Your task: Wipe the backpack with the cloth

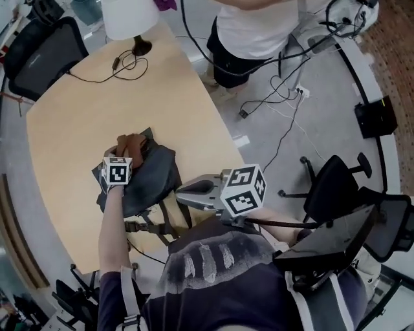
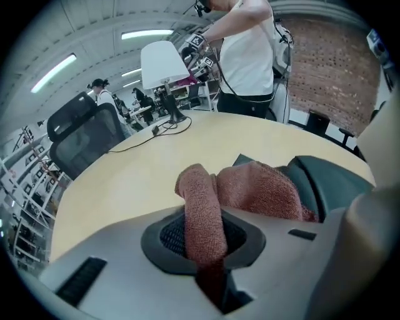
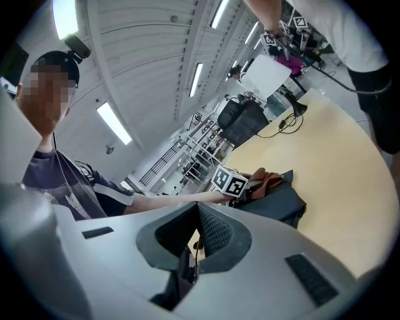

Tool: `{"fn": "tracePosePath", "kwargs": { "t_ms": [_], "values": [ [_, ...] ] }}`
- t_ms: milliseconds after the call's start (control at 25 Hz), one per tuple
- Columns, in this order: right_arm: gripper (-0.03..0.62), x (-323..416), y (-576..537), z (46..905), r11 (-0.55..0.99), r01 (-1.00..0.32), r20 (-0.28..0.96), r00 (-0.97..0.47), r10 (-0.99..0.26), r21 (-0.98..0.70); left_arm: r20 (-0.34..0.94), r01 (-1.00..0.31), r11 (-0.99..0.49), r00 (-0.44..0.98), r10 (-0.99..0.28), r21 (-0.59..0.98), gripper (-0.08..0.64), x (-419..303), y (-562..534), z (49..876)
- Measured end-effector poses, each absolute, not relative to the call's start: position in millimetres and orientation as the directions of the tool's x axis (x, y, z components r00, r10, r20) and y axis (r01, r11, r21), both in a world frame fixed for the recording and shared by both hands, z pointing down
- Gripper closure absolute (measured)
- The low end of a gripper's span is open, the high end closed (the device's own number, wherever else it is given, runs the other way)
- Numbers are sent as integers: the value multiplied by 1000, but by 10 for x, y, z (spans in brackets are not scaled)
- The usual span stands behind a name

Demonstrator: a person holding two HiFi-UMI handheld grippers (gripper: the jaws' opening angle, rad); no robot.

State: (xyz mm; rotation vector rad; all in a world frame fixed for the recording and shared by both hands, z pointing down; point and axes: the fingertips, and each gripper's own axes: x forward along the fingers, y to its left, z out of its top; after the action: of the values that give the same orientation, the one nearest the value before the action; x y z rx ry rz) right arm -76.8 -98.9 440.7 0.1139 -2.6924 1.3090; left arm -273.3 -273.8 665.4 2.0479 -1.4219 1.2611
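Rust-brown cloth (image 2: 259, 190) is pinched between the left gripper's (image 2: 203, 237) jaws, bunched just ahead of it on the dark backpack (image 2: 331, 178). The right gripper (image 3: 195, 247) hangs clear, jaws together on nothing. Wiping looks barely begun; most of the fabric is left.

Light wooden table (image 1: 71, 123), curved edge. White-shade lamp (image 1: 129, 18) at tabletop's far edge, cord trailing. Black office chair (image 1: 45, 52) beyond far-left corner, second chair (image 1: 336, 187) off right edge. Grey floor (image 1: 272, 142), cables (image 1: 284, 90) strewn. Brick wall (image 2: 331, 69). Ceiling strip lights (image 2: 147, 34) on.
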Motion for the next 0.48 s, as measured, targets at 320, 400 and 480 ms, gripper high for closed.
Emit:
{"fn": "tracePosePath", "kwargs": {
  "t_ms": [320, 400, 480],
  "values": [
    [591, -1175, -962, 4320, 604, -75, 143, -988, 65, -793, 848, -875, -409, -5, -529, -260, 503, -3467, -2371, 6725],
    [591, -1248, -952, 4298, 607, -65, 141, -987, 77, -792, 851, -878, -394, -28, -524, -271, 503, -3670, -2275, 6725],
    [591, -1300, -943, 4271, 610, -59, 137, -987, 82, -790, 853, -883, -379, -45, -521, -278, 503, -3847, -2200, 6720]
  ]
}}
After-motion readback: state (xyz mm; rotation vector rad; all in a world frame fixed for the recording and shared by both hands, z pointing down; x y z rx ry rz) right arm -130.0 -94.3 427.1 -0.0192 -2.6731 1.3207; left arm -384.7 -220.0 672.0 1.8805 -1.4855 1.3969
